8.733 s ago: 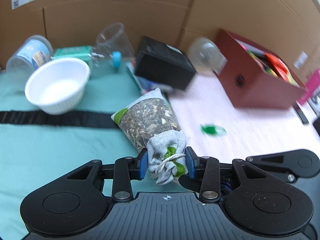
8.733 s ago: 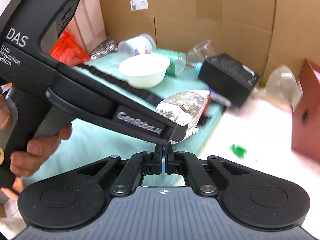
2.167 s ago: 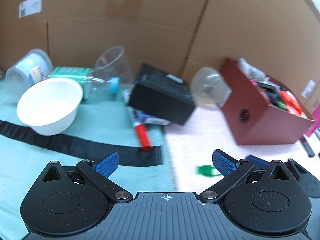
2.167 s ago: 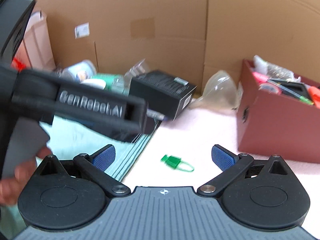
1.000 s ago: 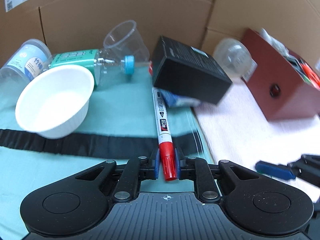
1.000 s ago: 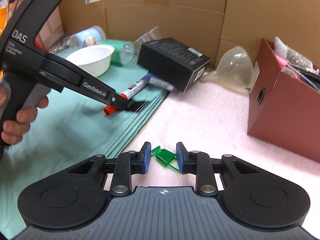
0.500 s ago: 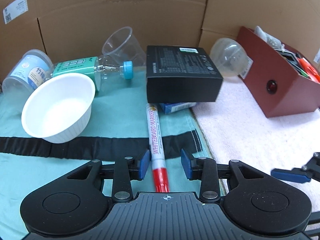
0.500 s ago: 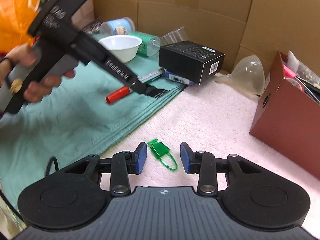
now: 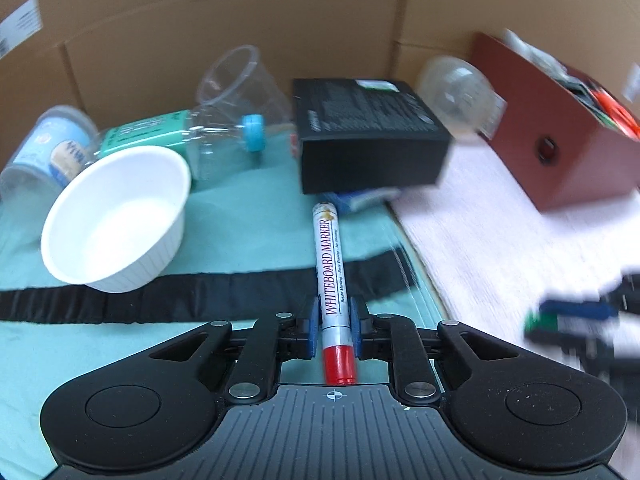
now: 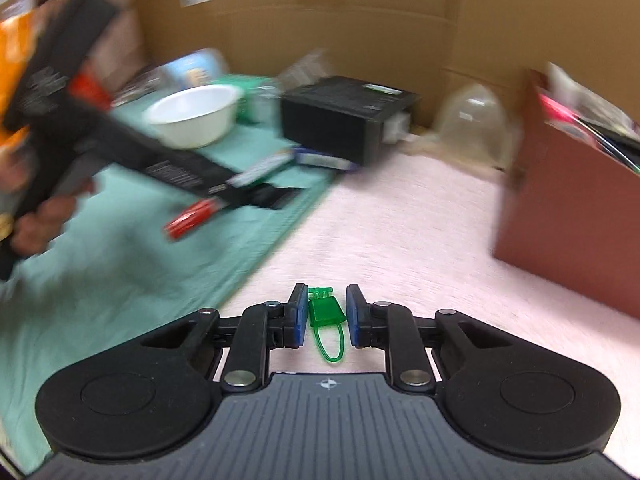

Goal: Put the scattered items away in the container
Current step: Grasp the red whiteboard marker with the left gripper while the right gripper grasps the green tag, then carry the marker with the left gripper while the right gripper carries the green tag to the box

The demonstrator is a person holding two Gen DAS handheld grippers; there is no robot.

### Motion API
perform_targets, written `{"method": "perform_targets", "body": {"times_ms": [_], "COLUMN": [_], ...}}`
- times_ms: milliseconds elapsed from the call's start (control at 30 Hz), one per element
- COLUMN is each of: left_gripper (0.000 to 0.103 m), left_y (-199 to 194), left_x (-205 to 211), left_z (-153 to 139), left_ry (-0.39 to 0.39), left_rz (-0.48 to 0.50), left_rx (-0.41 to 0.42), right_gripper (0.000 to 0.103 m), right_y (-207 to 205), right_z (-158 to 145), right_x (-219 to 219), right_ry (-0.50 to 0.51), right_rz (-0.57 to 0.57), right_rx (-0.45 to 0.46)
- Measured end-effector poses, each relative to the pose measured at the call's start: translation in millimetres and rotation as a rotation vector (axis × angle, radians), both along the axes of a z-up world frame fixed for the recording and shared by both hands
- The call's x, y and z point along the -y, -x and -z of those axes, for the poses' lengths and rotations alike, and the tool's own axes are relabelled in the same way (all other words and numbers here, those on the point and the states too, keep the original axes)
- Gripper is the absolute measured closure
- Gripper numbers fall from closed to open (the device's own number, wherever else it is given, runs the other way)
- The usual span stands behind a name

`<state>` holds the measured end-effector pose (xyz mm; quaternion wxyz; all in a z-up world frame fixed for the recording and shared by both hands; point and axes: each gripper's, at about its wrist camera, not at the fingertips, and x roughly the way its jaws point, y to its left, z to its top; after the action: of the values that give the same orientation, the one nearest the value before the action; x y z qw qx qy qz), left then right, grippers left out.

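My left gripper (image 9: 335,320) is shut on a white whiteboard marker (image 9: 331,264) with a red cap, holding it near the cap end over the teal cloth (image 9: 248,236). My right gripper (image 10: 327,312) is partly open around a small green plastic tag (image 10: 323,312) with a loop, which lies on the pink mat (image 10: 400,232). The pads stand just apart from the tag. The dark red container box (image 9: 560,120) with several items in it stands at the right; it also shows in the right wrist view (image 10: 568,216).
On the cloth lie a white bowl (image 9: 116,216), a black box (image 9: 368,136), a clear cup (image 9: 240,80), a teal-labelled bottle (image 9: 176,140), a plastic jar (image 9: 44,148) and a clear funnel (image 9: 460,92). Cardboard walls (image 9: 240,12) enclose the back.
My left gripper has closed on the marker. My right gripper has narrowed around the green tag. Both views are blurred by motion.
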<state>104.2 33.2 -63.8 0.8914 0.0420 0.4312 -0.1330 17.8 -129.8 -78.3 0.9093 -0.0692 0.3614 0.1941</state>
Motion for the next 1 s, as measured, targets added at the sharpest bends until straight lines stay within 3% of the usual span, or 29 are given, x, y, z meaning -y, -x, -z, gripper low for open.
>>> {"method": "perform_targets", "body": {"times_ms": [100,167,267,300,333,367,500,633,1000], "left_gripper": [0.089,0.065,0.064,0.068,0.082,0.084,0.075,0.092,0.092], "left_y": [8.1,6.9,3.7,3.4,3.4,3.5,3.1,5.2,20.7], "left_x": [5.9,7.5,9.9,11.1,11.9,12.4,12.6,16.4,26.1], "left_z": [-0.4,0.6,1.2,0.9,0.4,0.2,0.9,0.7,-19.2], "left_ry": [-0.035,-0.029,-0.028,-0.033,-0.038,-0.041,-0.043,-0.067,0.006], "left_rz": [0.033,0.022,0.008,0.013,0.017,0.02,0.024,0.031,0.054], "left_rx": [0.004,0.003,0.007,0.007,0.006,0.006,0.01,0.016,0.036], "right_gripper": [0.079,0.079,0.079,0.079,0.079,0.079,0.079,0.08,0.081], "right_y": [5.3,8.3,10.1,10.1,10.6,10.9,9.4,9.8,20.7], "right_z": [-0.8,-0.5,-0.1,-0.3,-0.7,-1.0,-0.2,0.2,-8.8], "right_x": [3.8,1.6,-2.4,-2.5,-2.6,-2.8,1.1,2.3,7.0], "right_ry": [-0.004,0.01,0.019,0.024,0.032,0.037,0.027,0.015,-0.001], "right_rz": [0.0,-0.006,-0.01,-0.015,-0.022,-0.026,-0.024,-0.014,0.014], "right_rx": [-0.003,0.002,0.004,0.005,0.007,0.008,0.004,0.0,0.041]}}
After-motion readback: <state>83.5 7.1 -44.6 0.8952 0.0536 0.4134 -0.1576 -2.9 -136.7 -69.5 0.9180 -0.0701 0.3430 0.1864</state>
